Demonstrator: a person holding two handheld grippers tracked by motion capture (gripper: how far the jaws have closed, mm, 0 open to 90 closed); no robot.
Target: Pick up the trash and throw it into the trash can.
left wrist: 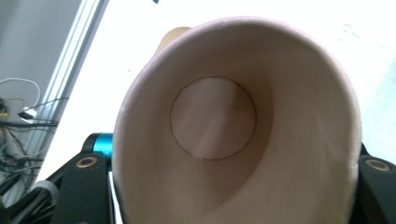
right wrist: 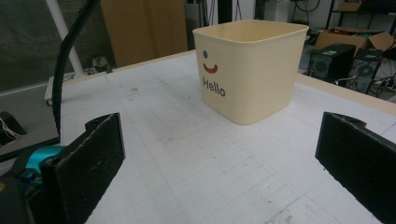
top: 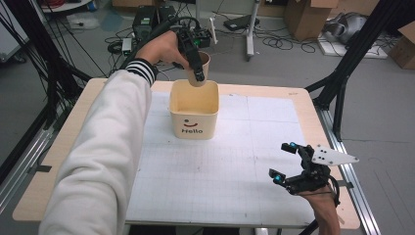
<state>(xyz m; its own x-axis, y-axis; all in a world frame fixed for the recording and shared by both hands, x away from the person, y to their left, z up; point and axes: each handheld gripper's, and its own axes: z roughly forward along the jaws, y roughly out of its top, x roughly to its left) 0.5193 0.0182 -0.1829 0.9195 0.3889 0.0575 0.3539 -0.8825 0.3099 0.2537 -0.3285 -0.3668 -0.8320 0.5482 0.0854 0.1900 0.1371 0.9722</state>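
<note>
Left gripper (top: 197, 73) is held above the far rim of a cream square tub (top: 194, 116), jaws pointing down and clamped on the wall of a tan paper cup (top: 203, 62). The cup hangs upright, its base just over the tub's opening, near the back edge. The tub sits on a white gridded mat (top: 220, 166) covering a pale wooden table (top: 63, 147); its near face carries a smiley and the word "Hello". The left arm, in a white sleeve (top: 105, 161) with a striped cuff, stretches across the mat's left side. Right gripper (top: 284, 161) rests low near the mat's right front corner, jaws spread wide with nothing between them, well apart from the tub.
</note>
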